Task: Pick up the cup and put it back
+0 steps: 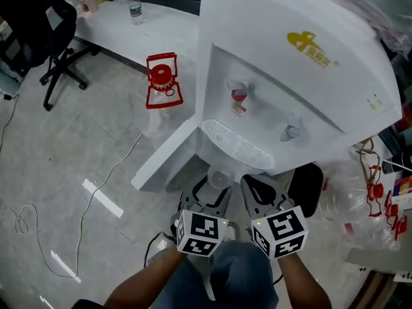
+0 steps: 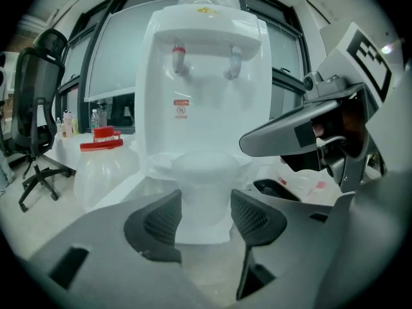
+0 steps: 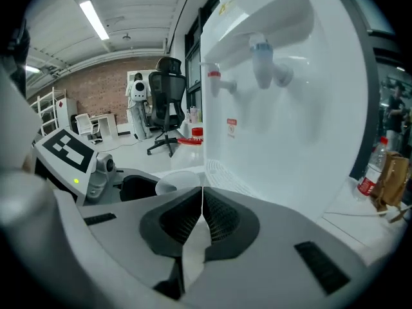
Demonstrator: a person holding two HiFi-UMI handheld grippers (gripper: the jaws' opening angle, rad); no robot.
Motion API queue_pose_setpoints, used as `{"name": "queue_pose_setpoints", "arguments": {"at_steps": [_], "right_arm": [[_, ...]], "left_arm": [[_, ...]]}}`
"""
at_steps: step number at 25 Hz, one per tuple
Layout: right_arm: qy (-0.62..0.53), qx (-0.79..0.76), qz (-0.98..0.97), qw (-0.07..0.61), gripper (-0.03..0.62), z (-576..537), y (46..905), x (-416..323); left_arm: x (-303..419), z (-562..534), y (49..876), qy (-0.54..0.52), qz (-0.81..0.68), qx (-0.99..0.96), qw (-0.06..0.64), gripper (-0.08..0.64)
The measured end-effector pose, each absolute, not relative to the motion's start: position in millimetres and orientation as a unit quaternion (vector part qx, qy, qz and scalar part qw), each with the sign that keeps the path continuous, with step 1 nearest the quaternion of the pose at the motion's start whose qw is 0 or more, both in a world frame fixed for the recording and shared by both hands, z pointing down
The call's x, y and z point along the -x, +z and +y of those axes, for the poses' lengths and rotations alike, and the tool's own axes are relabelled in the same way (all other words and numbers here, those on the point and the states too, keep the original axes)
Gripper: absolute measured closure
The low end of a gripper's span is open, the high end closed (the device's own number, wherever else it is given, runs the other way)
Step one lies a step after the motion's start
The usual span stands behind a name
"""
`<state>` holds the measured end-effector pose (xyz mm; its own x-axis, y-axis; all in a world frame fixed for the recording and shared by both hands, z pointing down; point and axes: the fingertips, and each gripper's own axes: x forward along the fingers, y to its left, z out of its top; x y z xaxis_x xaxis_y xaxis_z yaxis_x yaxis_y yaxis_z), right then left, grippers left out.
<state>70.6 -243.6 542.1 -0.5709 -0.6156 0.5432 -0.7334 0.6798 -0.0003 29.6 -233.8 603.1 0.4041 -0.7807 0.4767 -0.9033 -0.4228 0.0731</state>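
A translucent white cup point(image 2: 202, 184) is pinched upright between the pads of the left gripper point(image 2: 205, 216), one pad pressed against each side. The cup is held just in front of the drip tray point(image 1: 235, 145) of a white water dispenser point(image 1: 293, 69). The jaws of the right gripper point(image 3: 202, 198) are pressed together with nothing between them, just beside the left gripper.
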Motion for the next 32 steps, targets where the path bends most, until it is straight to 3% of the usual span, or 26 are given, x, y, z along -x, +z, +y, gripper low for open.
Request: {"name": "queue_pose_setpoints", "arguments": {"at_steps": [19,32], "right_arm": [[0.103,-0.409,-0.871,0.251,0.571,-267,694,-78],[0.093,-0.431,-0.864,0.244,0.571,-267,730,-86]], "left_arm": [[-58,-274,776,0.189,-0.463,-0.857,0.124,0.316],[-84,-317,863,0.183,-0.477,-0.853,0.109,0.316]]}}
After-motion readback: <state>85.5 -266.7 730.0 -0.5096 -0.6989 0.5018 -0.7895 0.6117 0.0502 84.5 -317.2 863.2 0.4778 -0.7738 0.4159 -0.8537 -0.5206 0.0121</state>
